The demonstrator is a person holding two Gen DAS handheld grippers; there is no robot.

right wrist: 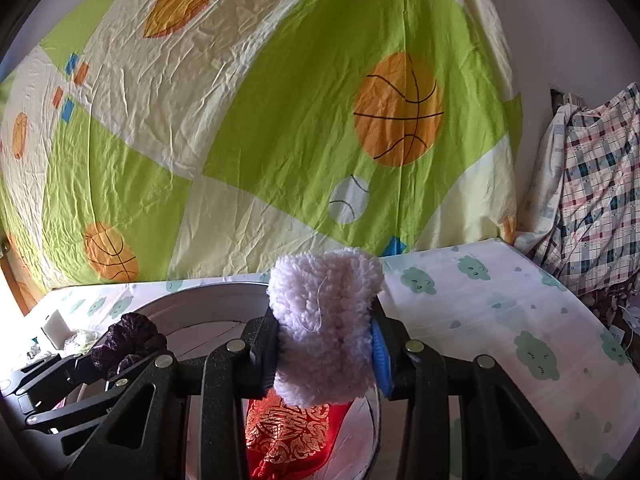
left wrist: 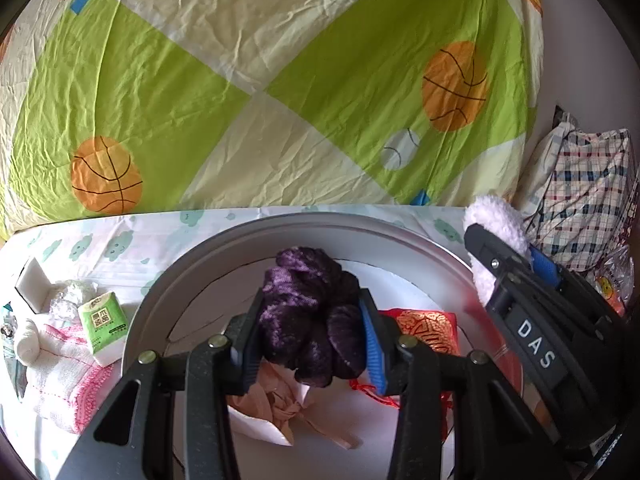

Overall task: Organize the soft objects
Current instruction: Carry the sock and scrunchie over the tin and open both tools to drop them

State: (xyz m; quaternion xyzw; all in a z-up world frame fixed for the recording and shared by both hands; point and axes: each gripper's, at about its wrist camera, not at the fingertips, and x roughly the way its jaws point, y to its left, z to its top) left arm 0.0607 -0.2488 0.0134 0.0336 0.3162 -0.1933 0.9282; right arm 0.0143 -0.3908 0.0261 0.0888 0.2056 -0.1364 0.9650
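Over the round white tub on the bed, the crumpled purple velvet scrunchie was pinched in the left tongs, and the fluffy white fleece pad in the right tongs. Both tongs were held level, pointing forward. Release would best be made low, well inside the rim.

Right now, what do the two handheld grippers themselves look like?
Both the left gripper and right gripper are matte black plastic with silver pivot rivets and blue ribbed pads. White "DAS" lettering marks the right one's body. No cables or sleeves visible.
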